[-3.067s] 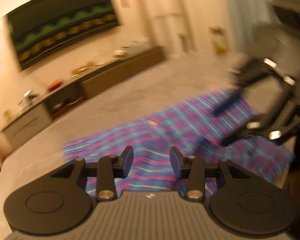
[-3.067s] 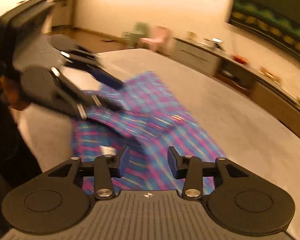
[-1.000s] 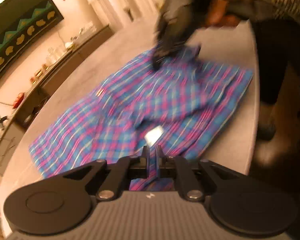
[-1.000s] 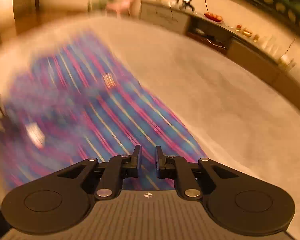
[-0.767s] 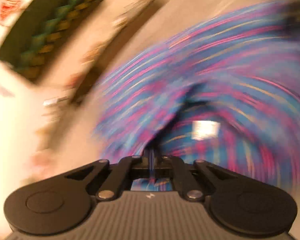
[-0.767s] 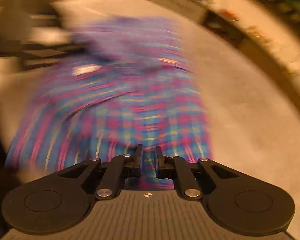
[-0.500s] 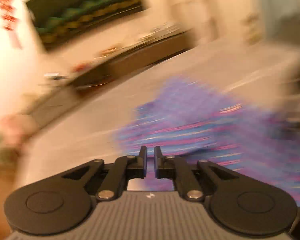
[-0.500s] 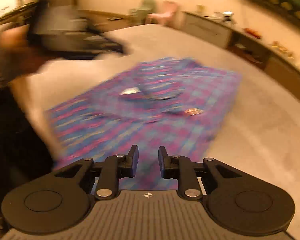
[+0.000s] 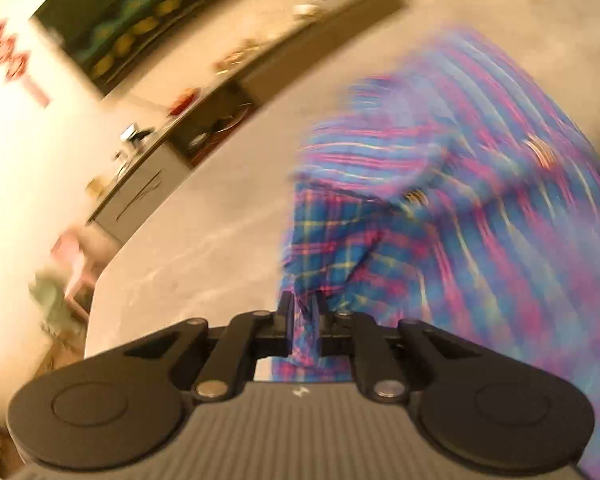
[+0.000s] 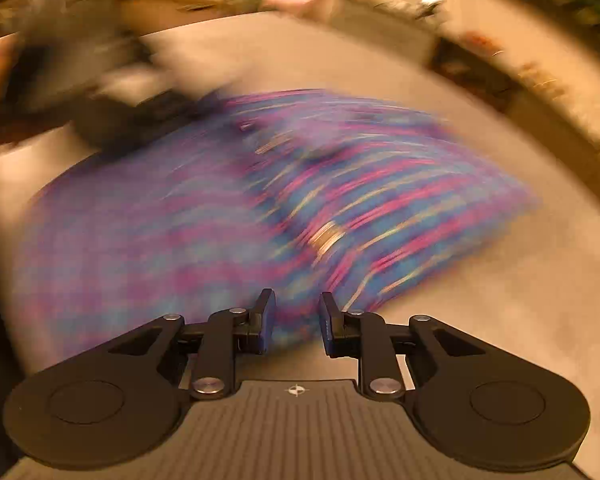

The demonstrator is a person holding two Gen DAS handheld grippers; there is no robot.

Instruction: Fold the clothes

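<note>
The left gripper (image 9: 303, 314) pinches a bunch of the checked shirt (image 9: 452, 208) at lower middle; the rest lies on the grey table (image 9: 204, 240). The right gripper (image 10: 296, 312) is opening, holding nothing (blurry). A fast tug could slip the cloth free.

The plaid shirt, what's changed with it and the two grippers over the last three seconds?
The left gripper, open earlier, has closed on an edge of the plaid shirt and is pulling it up. The right gripper pinched shut and is opening again, nothing between its pads. The shirt remains on the grey table.
</note>
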